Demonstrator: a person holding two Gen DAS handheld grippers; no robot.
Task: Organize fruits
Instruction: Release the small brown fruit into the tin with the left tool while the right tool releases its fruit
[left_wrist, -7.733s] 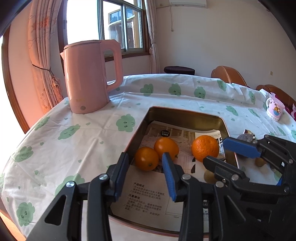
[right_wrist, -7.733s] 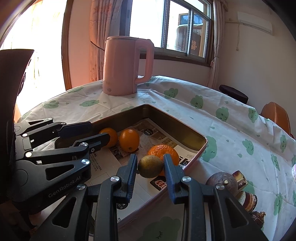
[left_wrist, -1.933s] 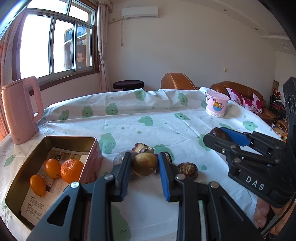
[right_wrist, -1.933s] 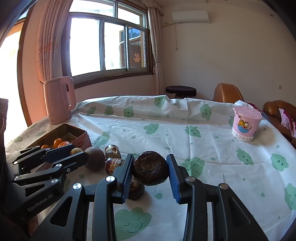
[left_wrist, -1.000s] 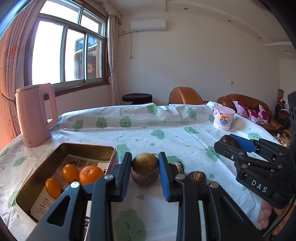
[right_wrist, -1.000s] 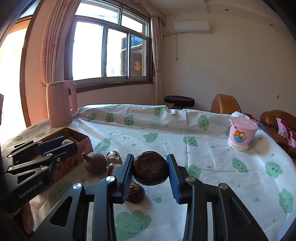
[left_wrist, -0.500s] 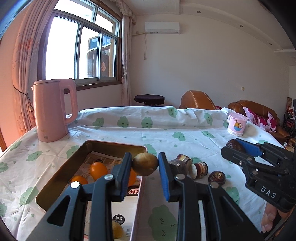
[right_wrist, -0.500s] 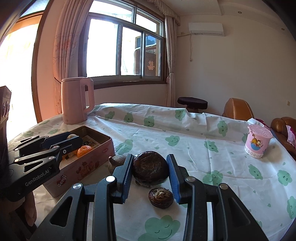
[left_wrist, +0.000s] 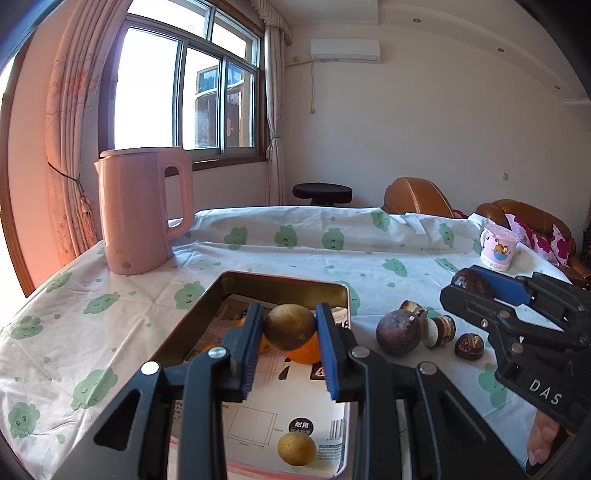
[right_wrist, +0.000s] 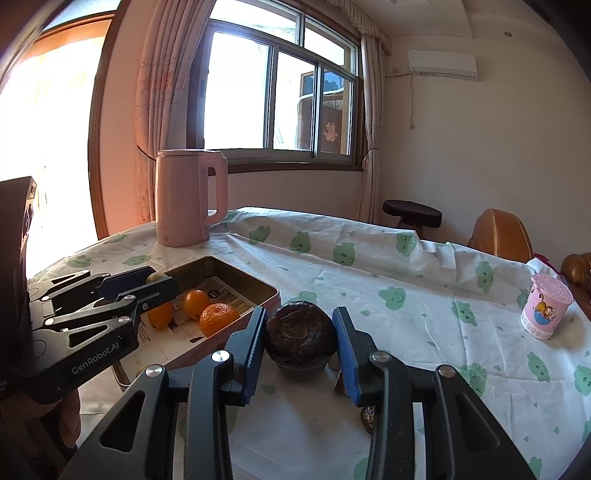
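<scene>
L tongs (left_wrist: 290, 334) gripping fruit (left_wrist: 290, 326), over tin (left_wrist: 199, 310)

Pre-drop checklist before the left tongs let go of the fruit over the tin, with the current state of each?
1. Left tongs gripping the brown-green fruit: ok, pads pressed on both sides.
2. Fruit is over the tin: ok, seen inside the rim outline in the left wrist view.
3. Landing spot free: not ok, oranges lie directly below; shift toward the bare paper liner.
4. Height above the tin floor: cannot tell.
5. Right tongs out of the way: ok, off to the side over the tablecloth, shut on the dark round fruit.
6. Yellowish fruit already in the tin is clear of the drop: ok, near corner.
</scene>
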